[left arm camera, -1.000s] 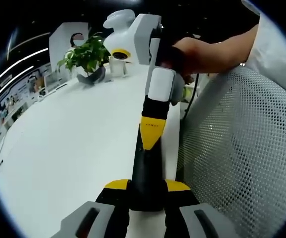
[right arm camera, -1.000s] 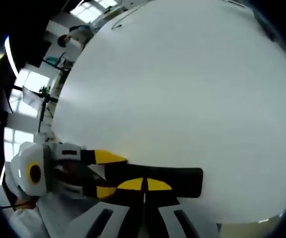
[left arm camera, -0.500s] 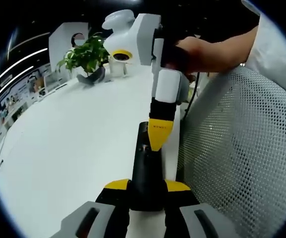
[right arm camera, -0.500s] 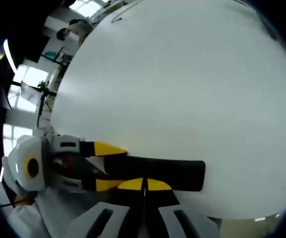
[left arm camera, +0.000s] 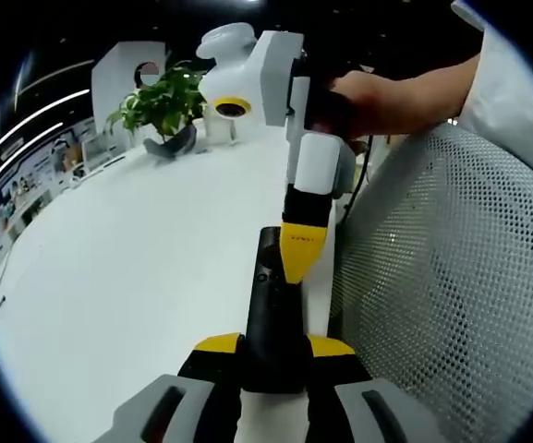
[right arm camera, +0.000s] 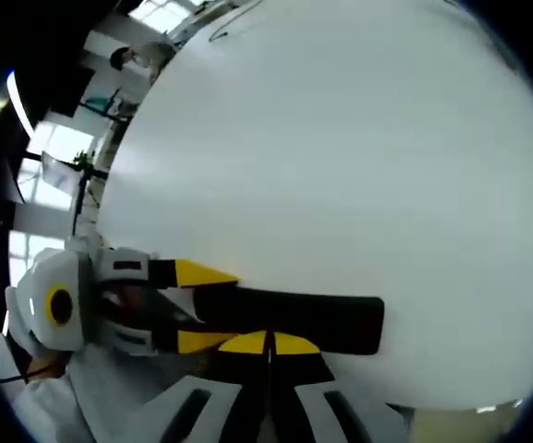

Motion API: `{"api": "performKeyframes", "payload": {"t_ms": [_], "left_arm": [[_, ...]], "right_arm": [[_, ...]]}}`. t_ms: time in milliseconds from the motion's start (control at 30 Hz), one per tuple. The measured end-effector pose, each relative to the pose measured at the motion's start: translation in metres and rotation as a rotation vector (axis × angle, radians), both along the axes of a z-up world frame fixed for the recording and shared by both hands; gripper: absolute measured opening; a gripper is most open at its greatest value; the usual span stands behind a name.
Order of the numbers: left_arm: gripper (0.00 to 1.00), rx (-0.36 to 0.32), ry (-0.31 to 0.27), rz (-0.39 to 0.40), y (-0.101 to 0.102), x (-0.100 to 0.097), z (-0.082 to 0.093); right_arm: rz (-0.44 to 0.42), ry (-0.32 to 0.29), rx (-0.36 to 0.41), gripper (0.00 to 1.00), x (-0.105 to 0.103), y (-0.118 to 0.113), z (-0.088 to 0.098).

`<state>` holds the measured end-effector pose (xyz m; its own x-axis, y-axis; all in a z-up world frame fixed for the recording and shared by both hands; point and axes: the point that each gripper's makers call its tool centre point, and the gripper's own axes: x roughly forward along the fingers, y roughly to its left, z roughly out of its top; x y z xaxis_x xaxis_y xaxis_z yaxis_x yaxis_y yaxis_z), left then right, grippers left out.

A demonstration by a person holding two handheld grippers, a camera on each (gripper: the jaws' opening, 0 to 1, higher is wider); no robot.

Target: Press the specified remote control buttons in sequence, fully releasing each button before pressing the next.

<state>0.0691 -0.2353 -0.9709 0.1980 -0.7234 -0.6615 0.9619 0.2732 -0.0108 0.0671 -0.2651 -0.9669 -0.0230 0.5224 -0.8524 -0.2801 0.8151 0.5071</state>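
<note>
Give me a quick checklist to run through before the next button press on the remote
1. Left gripper shut on the remote: ok.
2. Right gripper jaws closed into a pressing tip: ok.
3. Tip over the remote's upper part: ok.
4. Previous button fully released: cannot tell, contact is hidden behind the tip.
5. Remote in sight in the right gripper view: ok.
6. Remote over the white table: ok.

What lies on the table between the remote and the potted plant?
Nothing: left gripper view shows bare white table between the remote and the potted plant.
</note>
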Motion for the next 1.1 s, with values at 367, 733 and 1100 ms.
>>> {"api": "performKeyframes", "payload": {"t_ms": [367,733,1100], "left_arm": [[0.25,-0.008,-0.001,0.004,-0.001,0.001,0.0],[0.25,-0.011,-0.006,0.002,-0.002,0.001,0.0],[0.25,-0.017,-0.012,-0.005,-0.004,-0.001,0.0]], "right_arm": [[0.028,0.004,0.003,0.0,0.001,-0.002,-0.002],[-0.036,0.061,0.066,0.0,0.0,0.002,0.002],[-0.057,0.035,0.114,0.0,0.006,0.008,0.007]]}}
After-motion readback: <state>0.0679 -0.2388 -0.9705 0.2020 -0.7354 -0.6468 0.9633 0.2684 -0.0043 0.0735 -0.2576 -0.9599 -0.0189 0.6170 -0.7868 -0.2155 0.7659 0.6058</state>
